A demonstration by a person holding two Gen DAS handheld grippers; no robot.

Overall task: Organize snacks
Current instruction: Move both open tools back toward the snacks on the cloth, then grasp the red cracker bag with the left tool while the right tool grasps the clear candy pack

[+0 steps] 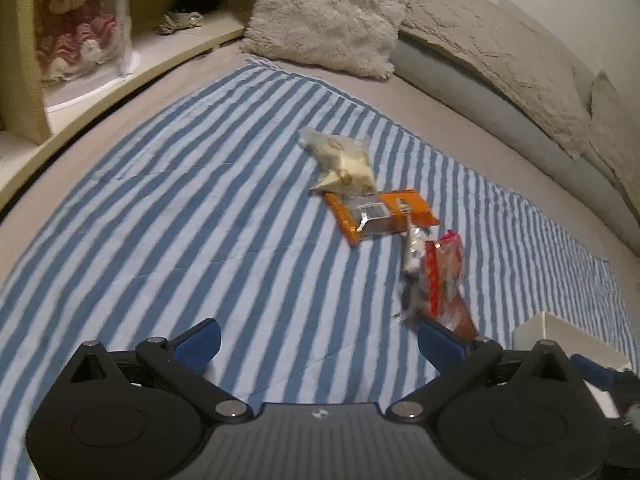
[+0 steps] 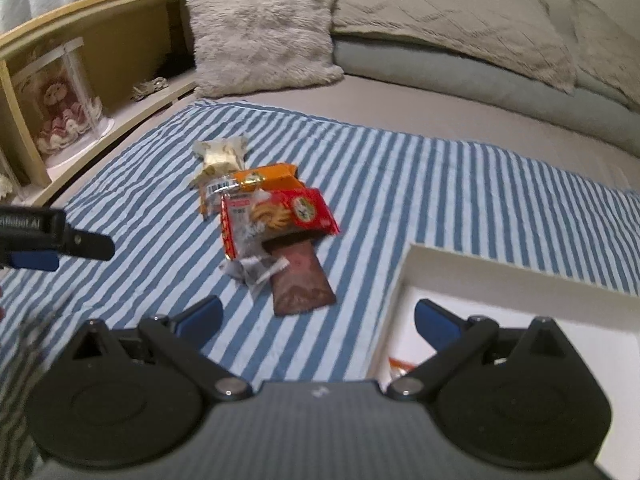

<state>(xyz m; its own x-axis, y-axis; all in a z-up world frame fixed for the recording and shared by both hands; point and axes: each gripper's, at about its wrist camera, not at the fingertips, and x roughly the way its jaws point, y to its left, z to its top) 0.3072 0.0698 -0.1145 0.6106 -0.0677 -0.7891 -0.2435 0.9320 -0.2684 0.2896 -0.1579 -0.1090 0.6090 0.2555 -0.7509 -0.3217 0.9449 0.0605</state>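
Observation:
Several snack packets lie in a pile on a blue-striped cloth (image 1: 180,208). A pale cream packet (image 1: 344,160) lies farthest, an orange packet (image 1: 380,212) beside it, and a red cookie packet (image 1: 440,276) nearest. In the right wrist view I see the cream packet (image 2: 222,156), the orange packet (image 2: 260,180), the red cookie packet (image 2: 288,212) and a brown packet (image 2: 300,280). My left gripper (image 1: 318,340) is open and empty, its right finger close to the red packet. My right gripper (image 2: 318,322) is open and empty, over the edge of a white box (image 2: 416,264).
The white box holds an orange packet (image 2: 400,364), and its corner shows in the left wrist view (image 1: 560,336). A fluffy cushion (image 1: 332,12) and grey pillows (image 2: 452,12) lie at the bed's head. A wooden shelf (image 2: 92,32) with a boxed doll (image 1: 76,20) stands on the left.

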